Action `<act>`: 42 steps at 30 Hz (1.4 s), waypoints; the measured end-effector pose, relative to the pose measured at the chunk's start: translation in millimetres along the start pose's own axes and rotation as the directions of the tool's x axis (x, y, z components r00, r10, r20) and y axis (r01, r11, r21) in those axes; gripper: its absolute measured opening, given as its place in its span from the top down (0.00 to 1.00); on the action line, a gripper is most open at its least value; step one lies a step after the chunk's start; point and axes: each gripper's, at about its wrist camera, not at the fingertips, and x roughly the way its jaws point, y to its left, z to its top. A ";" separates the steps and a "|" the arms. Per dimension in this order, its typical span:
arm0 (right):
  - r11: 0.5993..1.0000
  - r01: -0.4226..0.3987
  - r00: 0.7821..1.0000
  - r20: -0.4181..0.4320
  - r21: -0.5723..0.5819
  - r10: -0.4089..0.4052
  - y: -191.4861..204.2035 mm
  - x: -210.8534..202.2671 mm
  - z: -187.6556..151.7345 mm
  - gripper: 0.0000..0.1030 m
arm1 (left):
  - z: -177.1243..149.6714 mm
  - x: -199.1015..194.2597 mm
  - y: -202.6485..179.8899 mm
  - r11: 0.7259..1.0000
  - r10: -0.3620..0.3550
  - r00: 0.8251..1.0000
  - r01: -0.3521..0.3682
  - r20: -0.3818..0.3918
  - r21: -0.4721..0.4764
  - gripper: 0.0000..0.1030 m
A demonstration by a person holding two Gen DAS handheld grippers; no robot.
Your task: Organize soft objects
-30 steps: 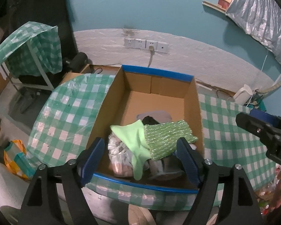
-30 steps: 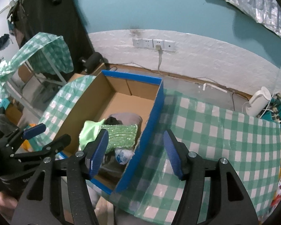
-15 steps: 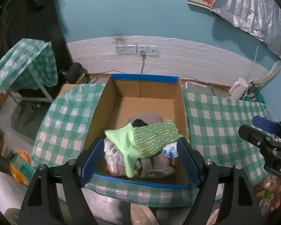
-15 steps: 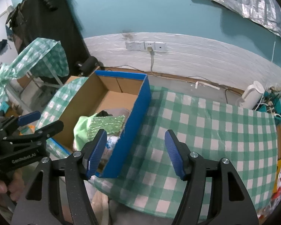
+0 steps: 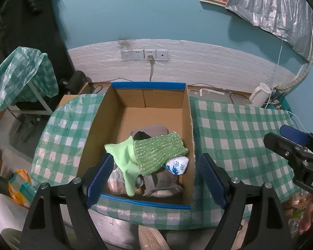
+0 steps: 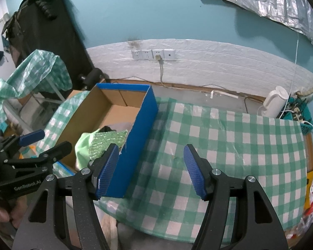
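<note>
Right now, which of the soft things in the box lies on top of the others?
The sparkly green knitted cloth. It lies over the plain light-green cloth and the white and blue bundle, in the cardboard box.

The far half of the cardboard box [image 5: 150, 114] lay bare while soft things [image 5: 154, 158] crowded its near end, and the table [image 6: 229, 145] right of its blue wall seemed clear.
</note>
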 end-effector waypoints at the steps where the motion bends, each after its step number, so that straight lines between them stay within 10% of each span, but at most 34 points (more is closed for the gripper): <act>1: 1.000 0.000 1.000 -0.001 0.001 0.000 -0.2 0.2 0.1 0.37 | 0.2 0.9 -1.0 1.000 -0.001 1.000 0.001 -0.010 0.003 0.17; 42: 1.000 0.000 1.000 -0.014 -0.012 0.000 1.0 4.6 -3.7 0.37 | -3.5 11.5 -8.6 0.999 0.026 0.999 -0.025 -0.048 0.038 0.17</act>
